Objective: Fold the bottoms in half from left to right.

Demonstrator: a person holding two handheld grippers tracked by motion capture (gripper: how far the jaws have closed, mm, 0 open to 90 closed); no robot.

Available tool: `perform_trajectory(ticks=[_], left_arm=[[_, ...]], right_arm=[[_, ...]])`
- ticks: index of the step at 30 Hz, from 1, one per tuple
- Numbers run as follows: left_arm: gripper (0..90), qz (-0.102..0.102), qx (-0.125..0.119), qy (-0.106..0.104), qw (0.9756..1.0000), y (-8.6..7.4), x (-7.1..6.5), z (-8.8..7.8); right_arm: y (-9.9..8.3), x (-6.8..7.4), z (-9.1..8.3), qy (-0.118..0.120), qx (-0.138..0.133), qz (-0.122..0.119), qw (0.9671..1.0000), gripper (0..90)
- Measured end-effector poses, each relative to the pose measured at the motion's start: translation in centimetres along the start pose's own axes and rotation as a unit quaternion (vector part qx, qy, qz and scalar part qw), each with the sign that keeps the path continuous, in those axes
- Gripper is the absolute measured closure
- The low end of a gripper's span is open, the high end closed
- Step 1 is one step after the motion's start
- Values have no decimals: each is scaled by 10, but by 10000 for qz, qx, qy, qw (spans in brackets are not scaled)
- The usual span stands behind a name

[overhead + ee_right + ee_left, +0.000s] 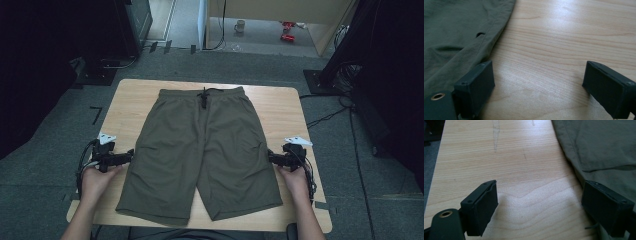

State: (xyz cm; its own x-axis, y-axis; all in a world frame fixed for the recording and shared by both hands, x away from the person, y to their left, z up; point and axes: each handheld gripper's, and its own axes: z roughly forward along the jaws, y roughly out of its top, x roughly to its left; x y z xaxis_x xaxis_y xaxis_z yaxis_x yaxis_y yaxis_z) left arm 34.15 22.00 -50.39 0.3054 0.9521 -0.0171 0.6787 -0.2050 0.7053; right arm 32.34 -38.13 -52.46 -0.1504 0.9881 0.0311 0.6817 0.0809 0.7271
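Observation:
Olive green shorts [202, 150] lie flat on the light wooden table [280, 100], waistband and black drawstring [204, 97] at the far side, leg hems toward me. My left gripper [129, 155] rests at the outer seam of the left leg, jaws wide open. In the left gripper view the shorts [604, 147] fill the right side, and the left gripper [540, 203] has one jaw over the fabric edge, the other over bare wood. My right gripper [272, 157] sits open at the outer seam of the right leg. In the right gripper view the right gripper [537, 86] holds nothing beside the shorts [456, 30].
The table stands on grey carpet with black cables [330, 117] running across it at the right. Dark equipment stands at both back corners. A mug [240, 26] and red items [287, 30] lie on the floor far behind.

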Motion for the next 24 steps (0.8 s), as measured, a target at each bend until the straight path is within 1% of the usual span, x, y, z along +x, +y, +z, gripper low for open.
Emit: perform_trajectory(ticks=[1,2,3,4,5,7,8,9,11,12,15,16,17,18,19,20,21,22,23,24], left_arm=[[140,25,-8,-75,10000,0,0,-2],[140,25,-8,-75,10000,0,0,-2],[140,80,-23,-205,9998,-1,0,-6],[140,80,-23,-205,9998,-1,0,-6],[140,138,-28,-264,9996,-1,0,-8],[143,220,-12,-270,9994,-2,-2,-11],[145,240,3,-310,9992,-2,-2,-12],[145,251,13,-349,9991,-3,-3,-13],[148,310,24,-418,9986,-3,-5,-16],[150,344,26,-459,9984,-4,-6,-17],[155,321,33,-643,9974,-6,-10,-24],[156,321,33,-643,9974,-6,-10,-24],[157,300,37,-783,9965,-7,-13,-26],[157,300,37,-783,9965,-7,-13,-26],[157,332,58,-829,9960,-7,-15,-27],[159,422,63,-876,9952,-7,-20,-30],[170,422,63,-876,9952,-7,-20,-30],[196,491,16,-917,9946,-8,-24,-33],[222,491,16,-917,9946,-8,-24,-33],[225,535,-2,-958,9940,-9,-27,-36]], right_arm=[[0,0,0,32,-4,-38,10000,97],[0,0,0,49,6,-49,10000,100],[0,-1,-1,55,17,-54,10000,115],[0,-1,-1,55,17,-54,10000,115],[1,-1,-1,63,20,-44,10000,138],[1,-1,-2,117,38,-31,9999,145],[2,-2,-4,246,27,70,9997,168],[2,-2,-4,246,27,70,9997,168],[3,-4,-6,468,-39,249,9986,193],[4,-5,-9,508,-122,259,9983,213],[6,-4,-13,545,-244,245,9979,238],[7,-4,-14,532,-301,203,9979,238],[8,-3,-15,518,-344,177,9979,238],[8,-2,-17,510,-412,134,9978,239],[8,-2,-17,510,-412,134,9978,239],[10,0,-20,556,-469,139,9973,264],[11,1,-21,570,-446,106,9973,275],[13,3,-21,560,-430,57,9975,275],[14,4,-21,569,-418,-2,9975,275],[16,6,-21,574,-402,-59,9975,275]])
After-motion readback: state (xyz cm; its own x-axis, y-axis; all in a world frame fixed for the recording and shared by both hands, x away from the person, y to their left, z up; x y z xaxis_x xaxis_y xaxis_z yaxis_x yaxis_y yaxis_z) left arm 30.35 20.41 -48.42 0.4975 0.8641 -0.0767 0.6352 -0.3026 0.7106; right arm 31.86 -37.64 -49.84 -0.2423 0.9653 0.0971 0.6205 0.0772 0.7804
